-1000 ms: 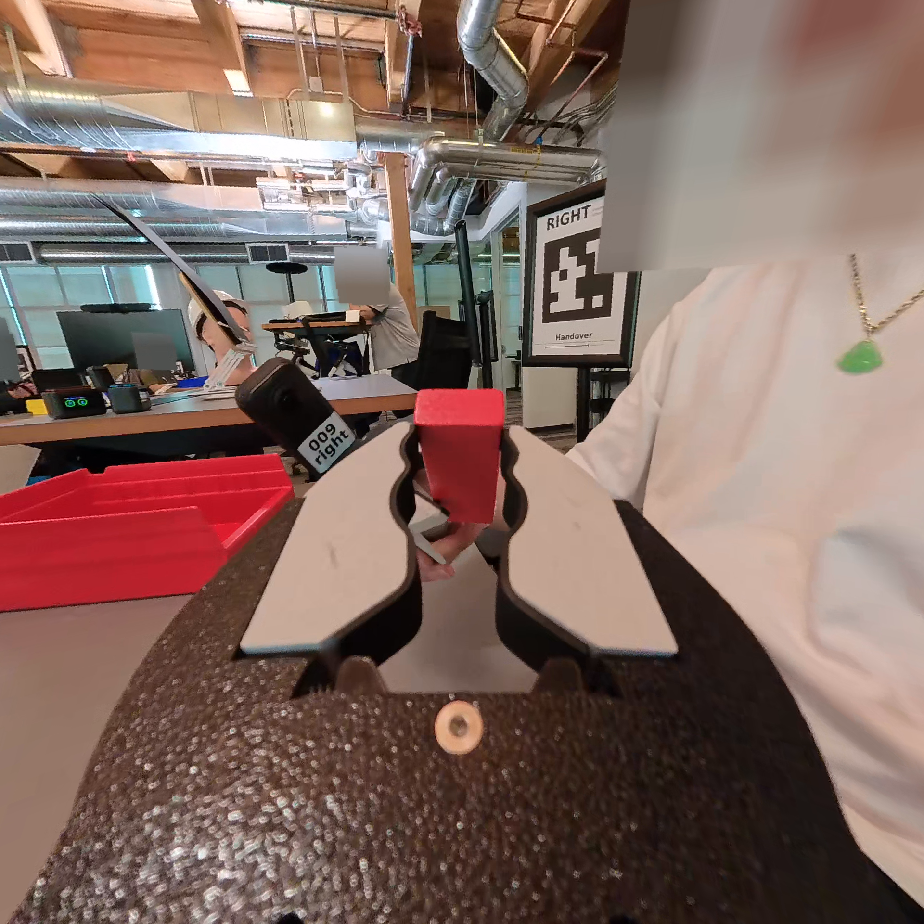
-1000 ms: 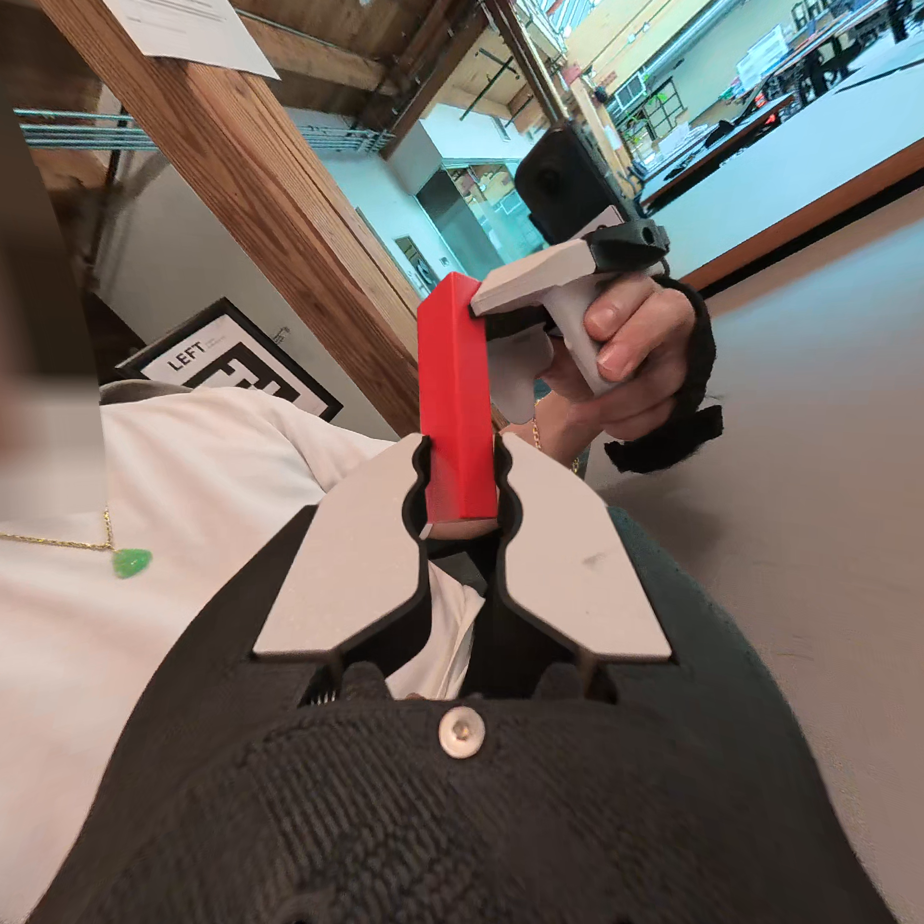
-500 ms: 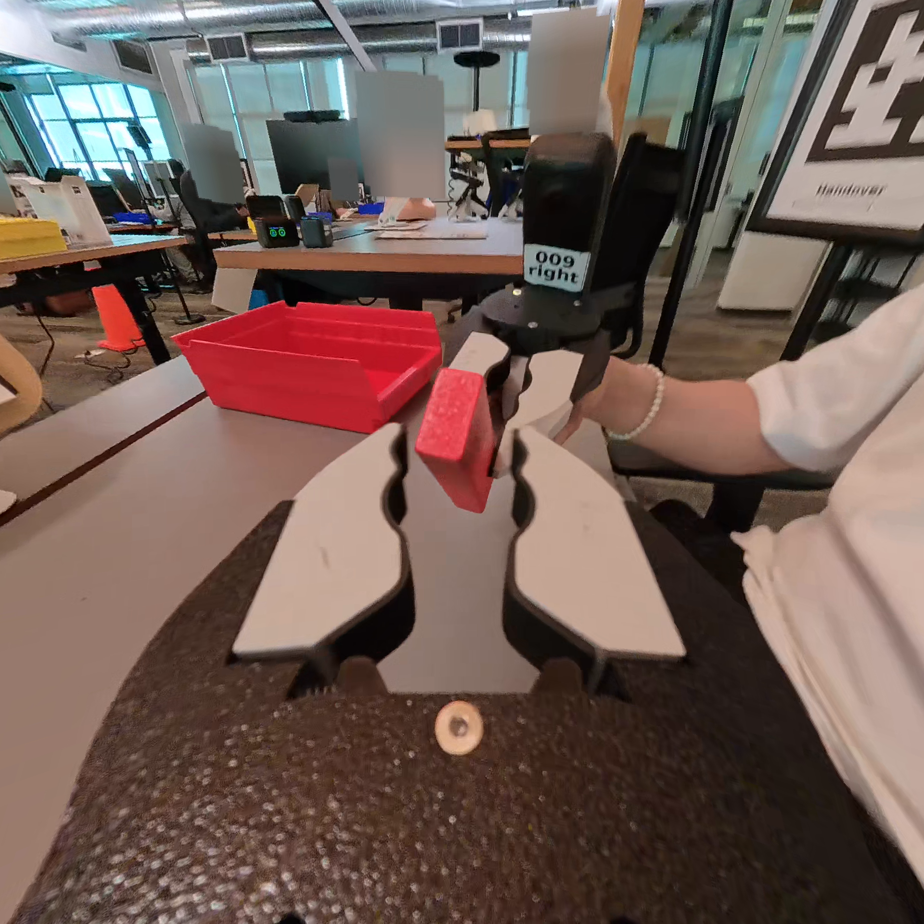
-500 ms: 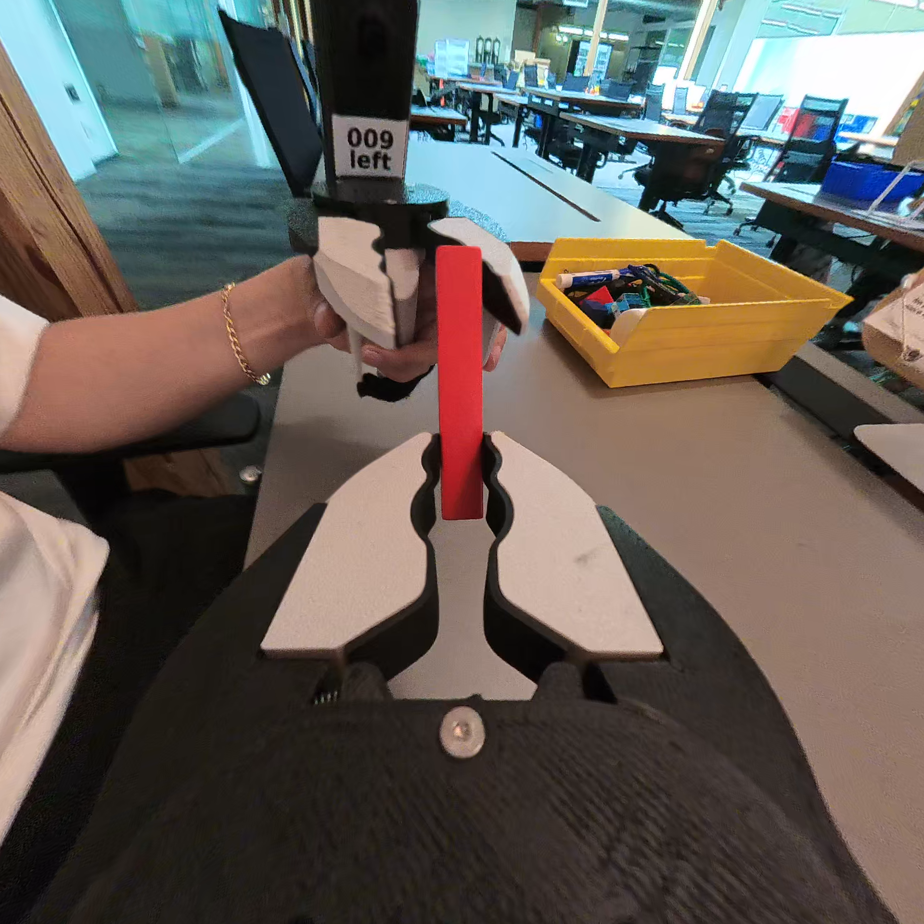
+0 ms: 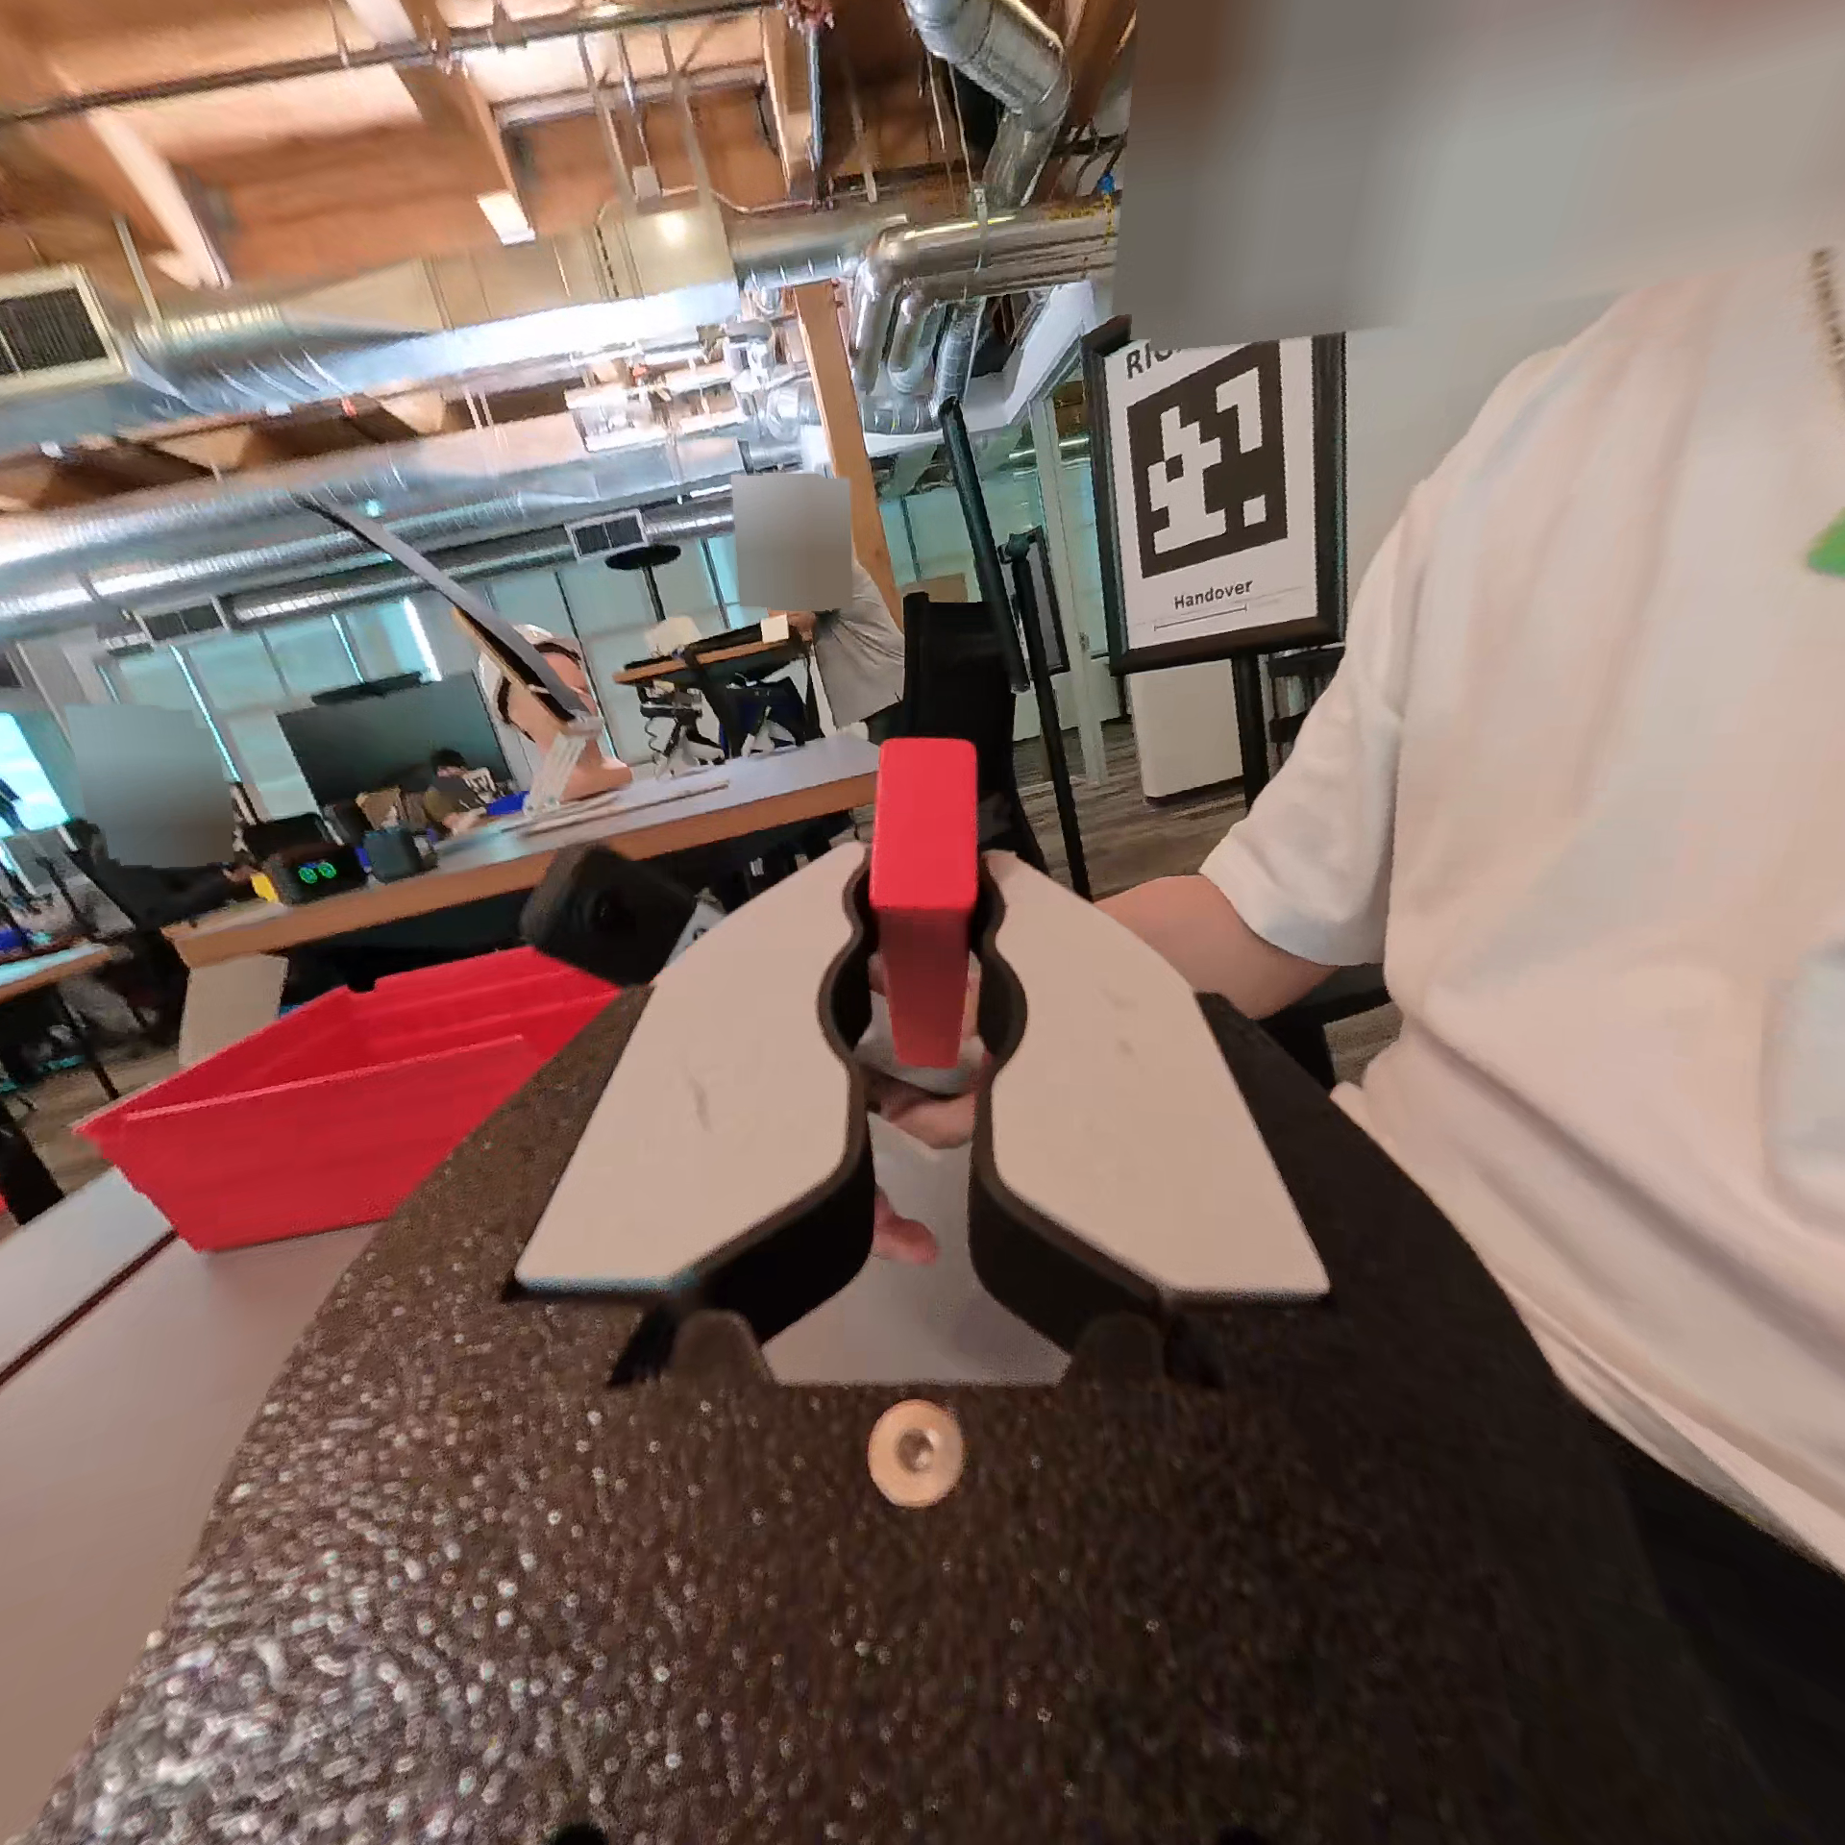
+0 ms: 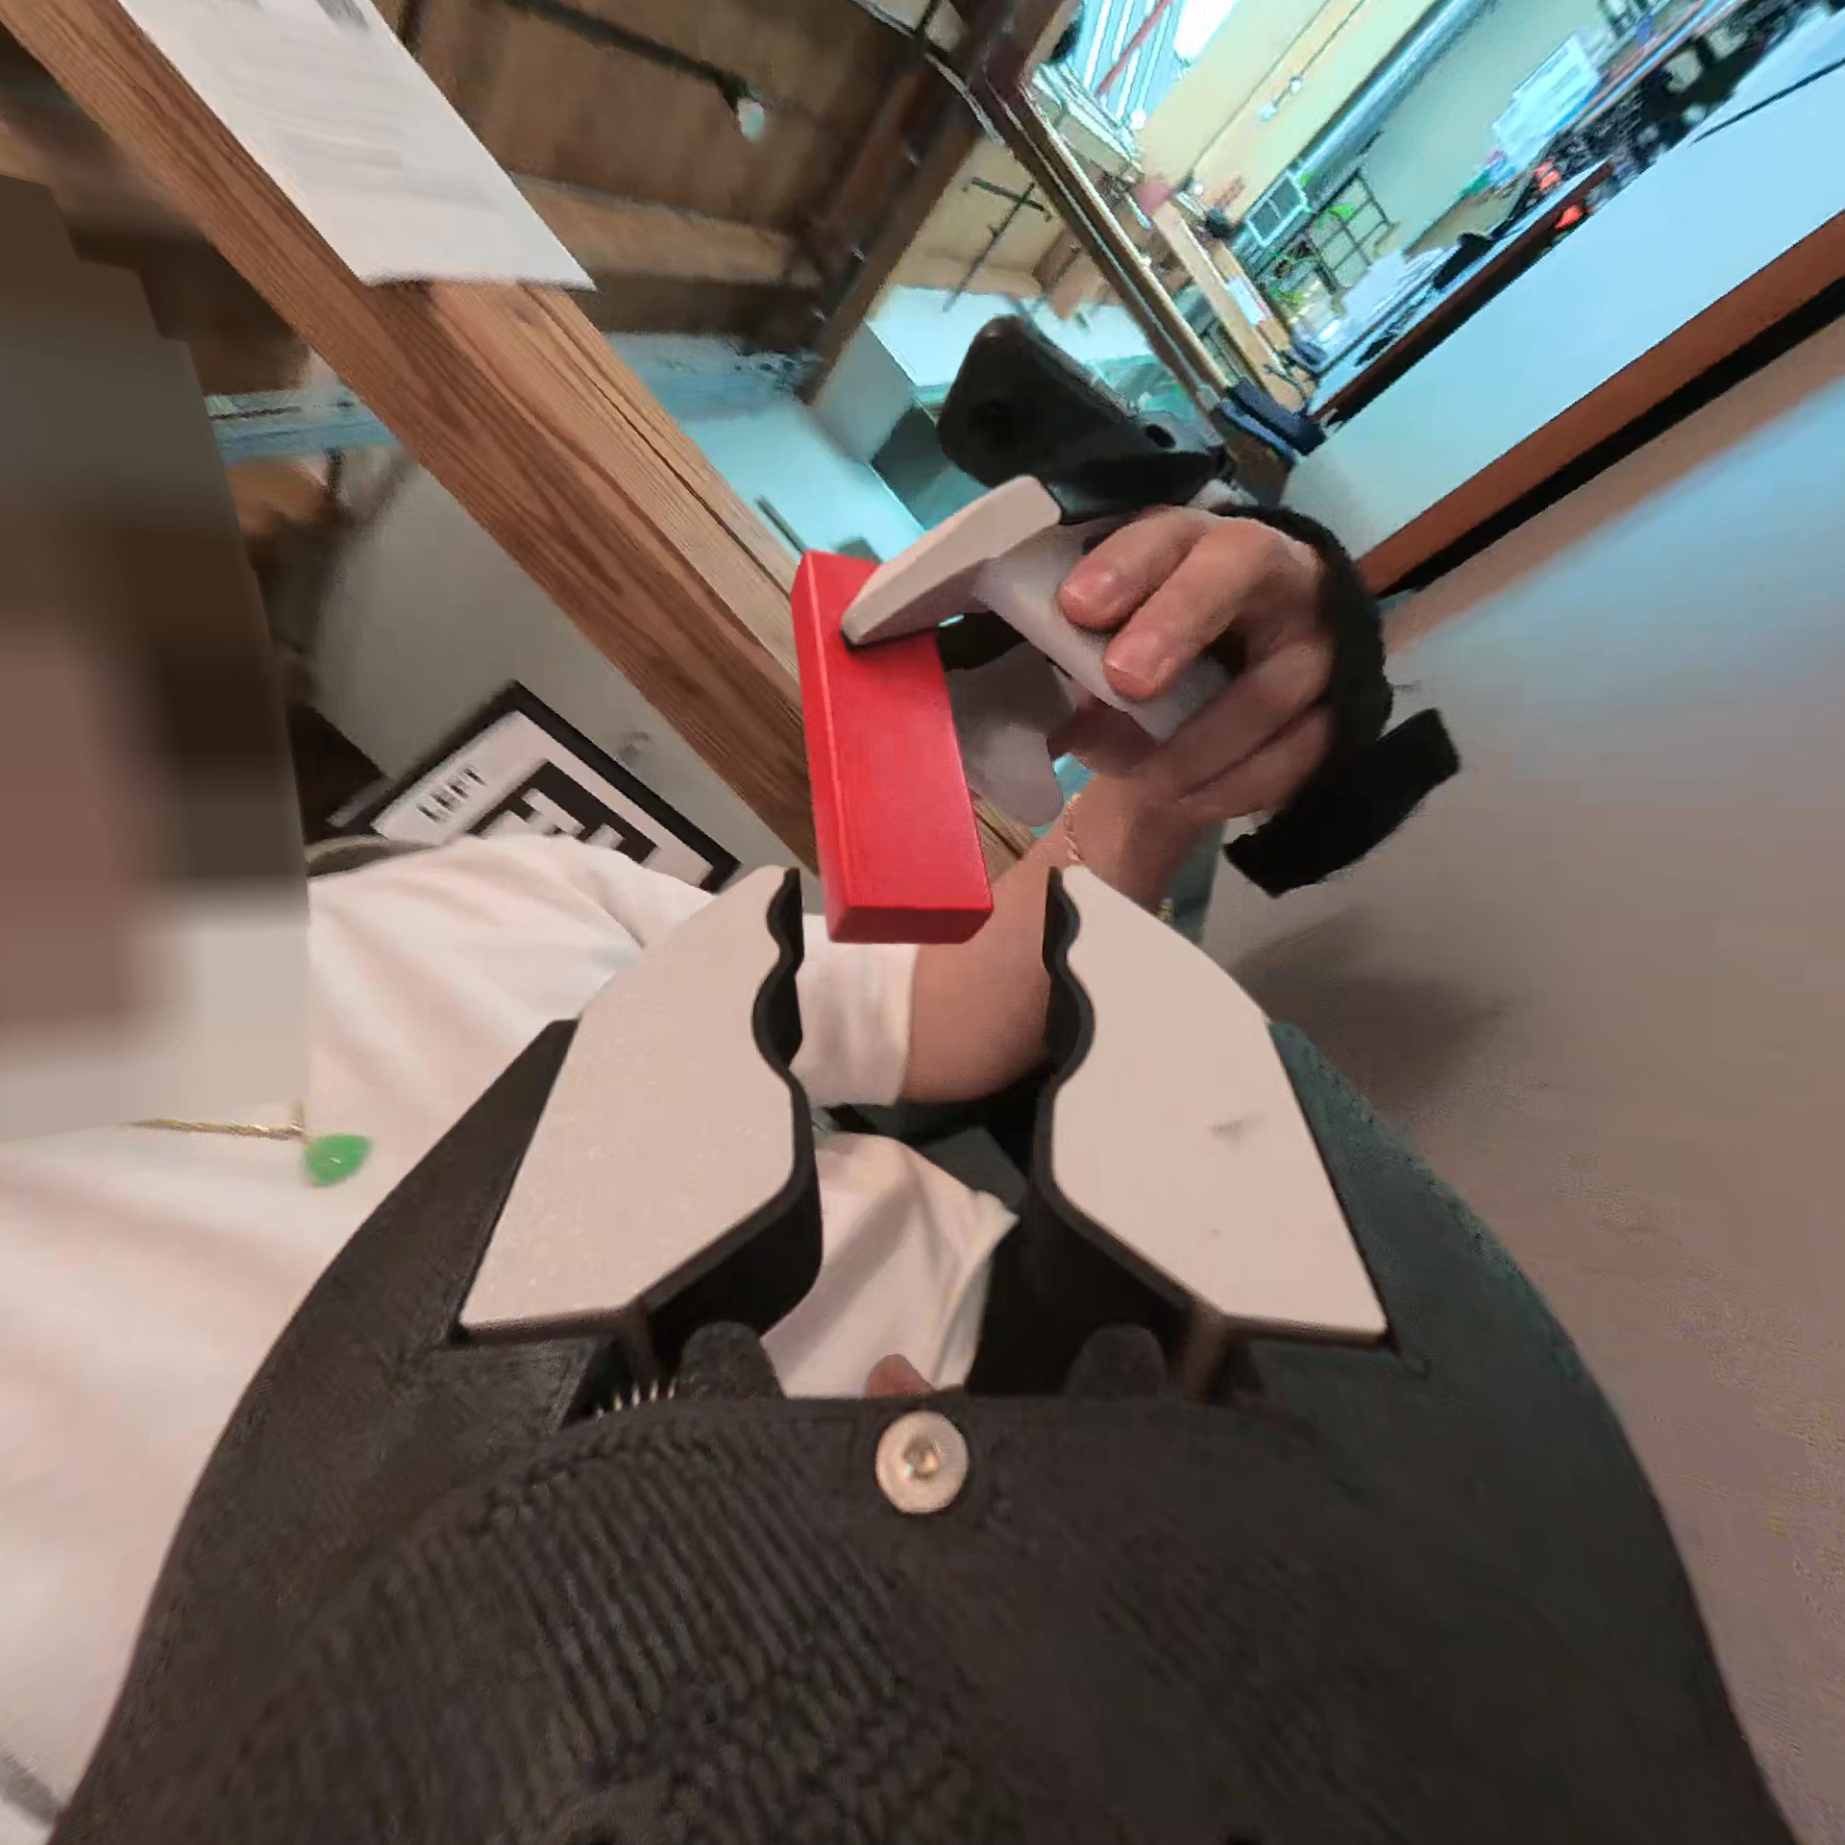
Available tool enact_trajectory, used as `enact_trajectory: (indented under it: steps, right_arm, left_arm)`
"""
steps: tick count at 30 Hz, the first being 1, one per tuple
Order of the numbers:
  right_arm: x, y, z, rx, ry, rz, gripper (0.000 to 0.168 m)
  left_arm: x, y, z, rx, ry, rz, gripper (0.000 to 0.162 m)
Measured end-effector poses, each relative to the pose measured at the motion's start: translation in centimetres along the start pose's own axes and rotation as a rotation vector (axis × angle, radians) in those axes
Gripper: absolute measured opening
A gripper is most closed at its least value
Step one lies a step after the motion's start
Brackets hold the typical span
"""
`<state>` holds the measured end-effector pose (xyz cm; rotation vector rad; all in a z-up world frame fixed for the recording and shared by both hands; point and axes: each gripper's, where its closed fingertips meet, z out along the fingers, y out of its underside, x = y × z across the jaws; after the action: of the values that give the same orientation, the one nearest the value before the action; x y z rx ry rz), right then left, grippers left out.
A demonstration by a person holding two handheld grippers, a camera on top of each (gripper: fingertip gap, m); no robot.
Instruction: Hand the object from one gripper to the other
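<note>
A long flat red block (image 5: 923, 899) stands upright between the fingertips of my left gripper (image 5: 921, 889), and both pads press on its narrow sides. In the right wrist view the same red block (image 6: 884, 769) hangs from the left gripper's fingers (image 6: 948, 589), held in a hand. My right gripper (image 6: 921, 933) is open, its jaws wide apart just below the block's lower end, and its pads do not touch the block. The right gripper's black camera body (image 5: 609, 914) shows behind my left fingers.
A red bin (image 5: 329, 1088) sits on the grey table (image 5: 110, 1398) at the left. The person in a white shirt (image 5: 1597, 899) is close on the right. A wooden post (image 6: 519, 399) and a framed marker sign (image 6: 539, 809) stand behind the block. The grey tabletop (image 6: 1597, 998) stretches to the right. My hands' fingertips stand some 6 cm from each other.
Half a second ago my right gripper was shut on the block and my left stood open around it. Now the left has shut on it, the right has opened, and the block sits clear of its jaws.
</note>
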<state>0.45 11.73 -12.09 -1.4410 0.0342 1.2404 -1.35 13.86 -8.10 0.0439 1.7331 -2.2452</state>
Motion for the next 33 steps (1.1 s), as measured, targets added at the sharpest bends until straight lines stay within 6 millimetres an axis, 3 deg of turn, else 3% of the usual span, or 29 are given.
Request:
enact_trajectory:
  steps: [4,10,12,15,17,18,19,21,23,24,28,33]
  right_arm:
    - [-0.5,0.3,1.1,0.023,-0.120,0.169,0.044]
    - [0.2,-1.3,0.9,0.092,-0.044,0.047,0.035]
    - [0.8,-2.0,0.3,0.113,0.040,-0.016,0.035]
    - [0.5,-4.9,-2.1,0.199,0.193,-0.144,0.035]
    - [-0.2,-8.0,-5.8,0.275,0.392,-0.292,0.035]
    - [-0.3,-9.7,-8.7,0.311,0.559,-0.385,0.035]
    - [-0.6,-11.5,-12.4,0.347,0.761,-0.490,0.035]
    - [-1.8,-14.7,-21.7,0.423,1.222,-0.661,0.035]
    - [-2.8,-16.0,-30.6,0.433,1.588,-0.688,0.035]
    - [-2.4,-16.0,-33.6,0.407,1.679,-0.636,0.035]
    - [1.5,-15.4,-41.8,0.180,1.967,-0.535,0.035]
    - [7.2,-14.0,-45.1,-0.007,2.029,-0.390,0.035]
  left_arm:
    - [0.2,0.5,0.3,-0.029,-0.004,0.085,0.017]
    - [-1.1,0.9,-0.3,-0.055,-0.092,0.076,0.020]
    - [-2.1,0.7,-0.5,-0.050,-0.165,0.044,0.044]
    - [-3.8,0.1,-1.4,-0.036,-0.289,0.034,0.062]
    - [-5.0,0.3,-2.3,-0.074,-0.375,0.044,0.061]
    - [-5.5,0.5,-2.8,-0.099,-0.413,0.047,0.060]
    - [-5.9,0.7,-3.3,-0.122,-0.441,0.046,0.060]
    - [-6.3,1.1,-4.0,-0.140,-0.469,0.038,0.055]
    - [-6.7,1.4,-4.4,-0.139,-0.488,0.016,0.052]
    - [-7.0,1.7,-4.6,-0.140,-0.495,-0.001,0.051]
    - [-7.4,2.6,-4.6,-0.143,-0.489,-0.039,0.048]
    - [-7.5,3.2,-4.5,-0.168,-0.480,-0.042,0.045]
